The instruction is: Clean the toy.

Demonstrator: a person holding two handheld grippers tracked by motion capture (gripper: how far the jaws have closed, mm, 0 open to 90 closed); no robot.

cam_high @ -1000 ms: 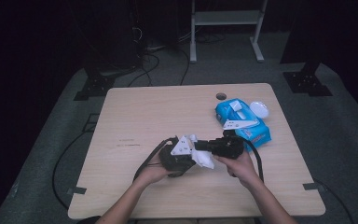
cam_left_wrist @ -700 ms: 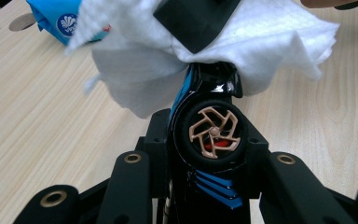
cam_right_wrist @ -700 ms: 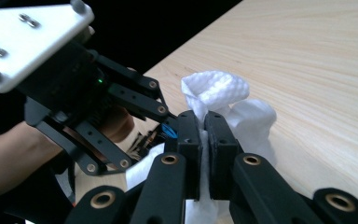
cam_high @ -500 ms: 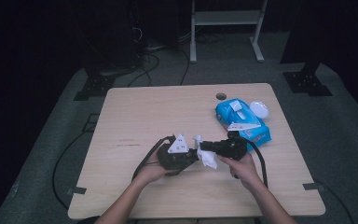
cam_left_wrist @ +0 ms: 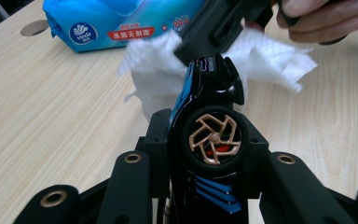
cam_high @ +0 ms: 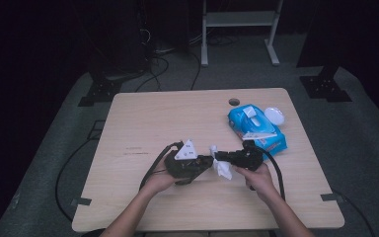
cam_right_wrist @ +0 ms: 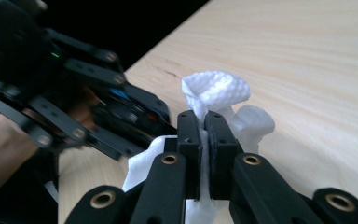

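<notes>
left claw (cam_high: 205,162): we've got it low over the counter, pointing right toward the other one, jaws clamped on the toy car (cam_left_wrist: 209,135)
right claw (cam_high: 222,157): pointing left, tip right up against the left one, jaws pinched nearly together on the white wipe (cam_right_wrist: 216,93)
left hand (cam_high: 160,177): wrapped round the body of its claw from behind
right hand (cam_high: 257,177): gripping its claw from the near side
forearms: both come in from the bottom edge, angled inward so our hands sit close together

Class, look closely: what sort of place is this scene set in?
Probably a lab or recording studio: a bare wooden table on grey carpet, dark surroundings, cables on the floor and a metal stand behind.
</notes>
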